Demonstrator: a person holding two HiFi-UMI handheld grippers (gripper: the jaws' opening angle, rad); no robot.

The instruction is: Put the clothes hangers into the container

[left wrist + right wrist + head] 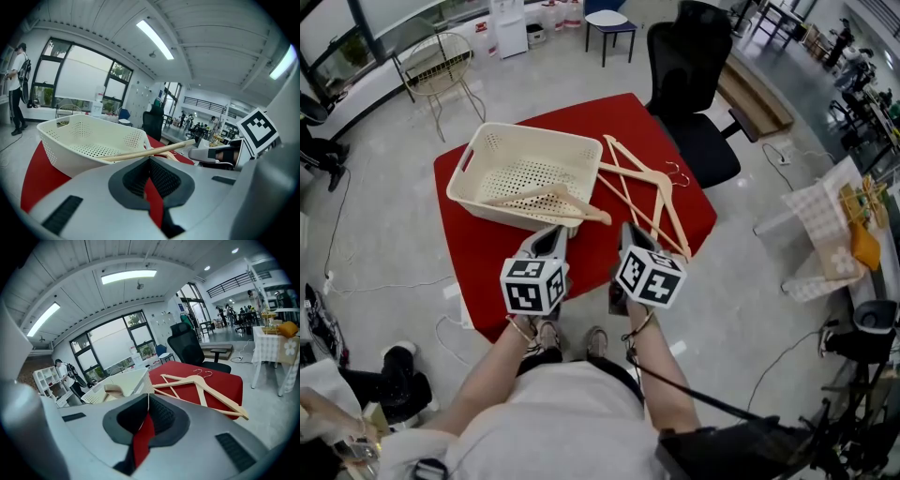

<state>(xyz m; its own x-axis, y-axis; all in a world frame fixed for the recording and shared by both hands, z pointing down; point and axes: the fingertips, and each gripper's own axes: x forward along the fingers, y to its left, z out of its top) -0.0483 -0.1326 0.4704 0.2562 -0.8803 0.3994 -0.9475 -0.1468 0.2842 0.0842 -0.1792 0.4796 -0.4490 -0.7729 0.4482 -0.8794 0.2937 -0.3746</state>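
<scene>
**Both Grippers Shut, One Hanger in the Basket**

Nearest us, the left gripper (551,232) and right gripper (627,230) hover side by side over the red table (487,253), each with its jaws pressed together on nothing. Just beyond, a wooden hanger (546,201) lies in the cream basket (539,131) (one end pokes over the rim). Two more hangers (649,187) lie crossed on the table beside it. Farther back there's a black office chair (694,75).

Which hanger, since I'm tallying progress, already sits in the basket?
The hanger across the basket's near rim; the other two lie crossed on the red table.
</scene>
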